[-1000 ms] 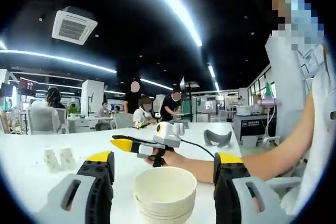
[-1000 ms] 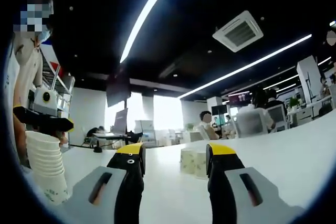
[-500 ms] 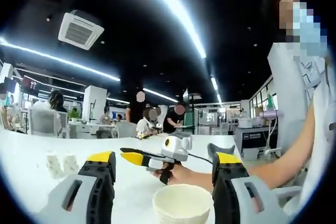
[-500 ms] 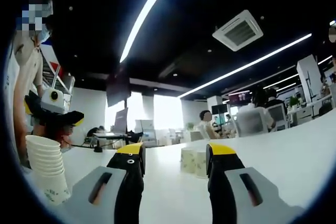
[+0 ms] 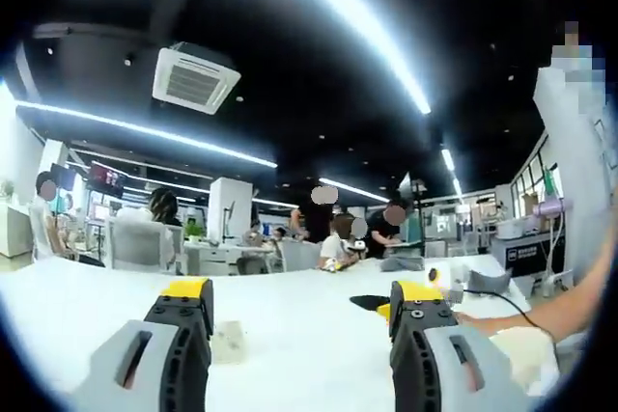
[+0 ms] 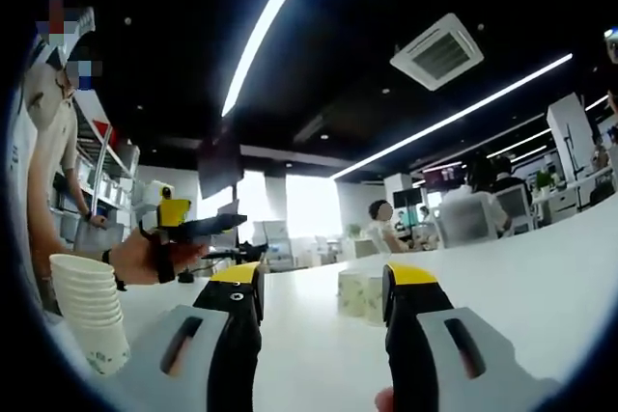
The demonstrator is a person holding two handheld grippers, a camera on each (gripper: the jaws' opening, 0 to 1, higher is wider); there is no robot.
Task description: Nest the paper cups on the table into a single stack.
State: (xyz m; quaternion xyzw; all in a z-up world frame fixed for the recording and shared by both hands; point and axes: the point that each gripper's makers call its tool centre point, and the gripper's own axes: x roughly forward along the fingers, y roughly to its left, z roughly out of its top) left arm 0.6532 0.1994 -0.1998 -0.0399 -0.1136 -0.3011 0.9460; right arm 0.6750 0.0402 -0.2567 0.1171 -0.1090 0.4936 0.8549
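Observation:
A tall stack of nested white paper cups (image 6: 89, 311) stands at the left of the white table (image 6: 541, 267) in the right gripper view. It appears as a blurred cream shape (image 5: 521, 354) at the lower right of the left gripper view. Two loose cups (image 6: 357, 294) stand side by side beyond my right gripper (image 6: 323, 282), which is open and holds nothing. A pale cup (image 5: 229, 343) sits just inside the left jaw of my open left gripper (image 5: 299, 296). A hand holds that left gripper (image 6: 188, 229) to the right of the stack, apart from it.
A grey object (image 5: 483, 282) lies on the table's far right. The person's forearm (image 5: 541, 311) reaches across above the stack. The person stands at the left (image 6: 48, 142). Several people sit at desks (image 5: 333, 238) behind the table.
The left gripper has left the top of the stack and moved away toward the loose cups. Its view has swung, putting the stack at the right edge. The right gripper has barely moved.

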